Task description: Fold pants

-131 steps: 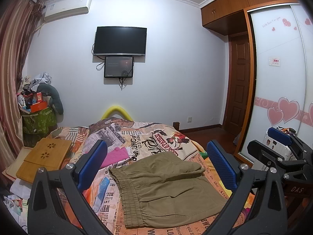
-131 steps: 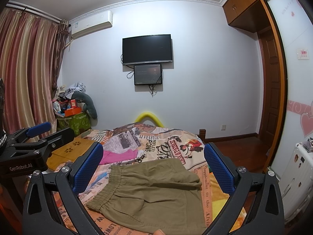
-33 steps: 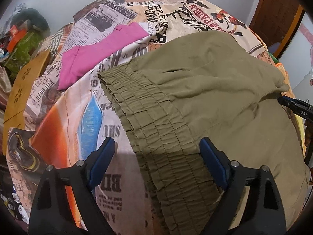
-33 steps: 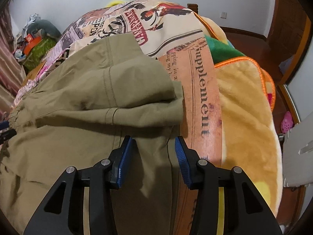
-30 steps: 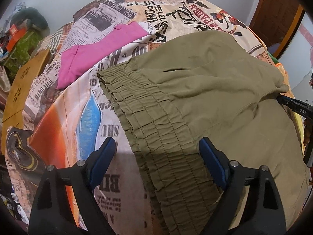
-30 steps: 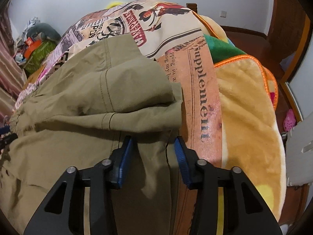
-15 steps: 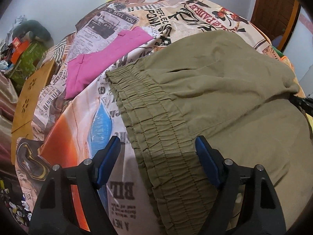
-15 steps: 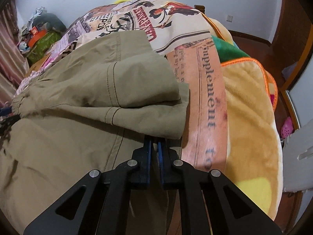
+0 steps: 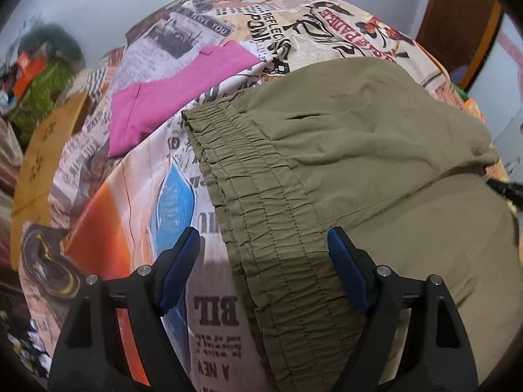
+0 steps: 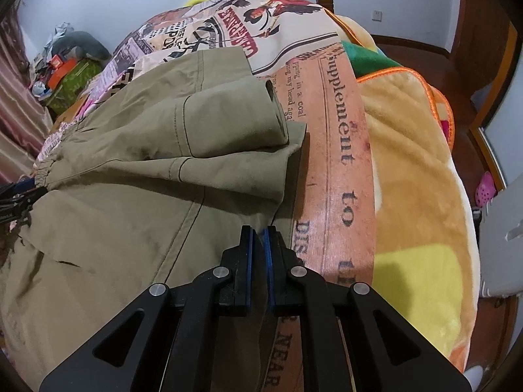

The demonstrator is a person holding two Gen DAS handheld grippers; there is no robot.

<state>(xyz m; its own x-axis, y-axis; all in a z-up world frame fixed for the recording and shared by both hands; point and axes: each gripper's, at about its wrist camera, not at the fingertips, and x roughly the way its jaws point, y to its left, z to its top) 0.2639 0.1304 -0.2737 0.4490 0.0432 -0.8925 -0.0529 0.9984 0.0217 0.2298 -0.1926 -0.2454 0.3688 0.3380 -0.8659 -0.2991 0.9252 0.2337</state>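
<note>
Olive-green pants point(image 9: 359, 150) lie on a bed with a newspaper-print cover point(image 9: 209, 320), one leg folded over the other. Their gathered elastic waistband point(image 9: 261, 215) runs between the blue pads of my left gripper point(image 9: 263, 261), which stands open astride it without pressing. In the right wrist view the pants point(image 10: 137, 189) fill the left half; my right gripper point(image 10: 258, 228) is shut on the hem edge of the lower leg, with the cloth pinched between its pads. The upper leg's cuff point(image 10: 274, 111) lies just beyond. The tip of the right gripper point(image 9: 505, 189) shows at the left view's right edge.
A pink garment point(image 9: 170, 94) lies on the bed beyond the waistband. A yellow plush blanket point(image 10: 412, 170) covers the bed's right side. A wooden lap desk point(image 9: 36, 163) and a cluttered green box point(image 10: 70, 78) sit at the left. Wooden floor point(image 10: 425, 45) and a door point(image 9: 457, 16) lie beyond.
My right gripper has gone from partly open around the hem to shut on it. The left gripper has stayed open over the waistband.
</note>
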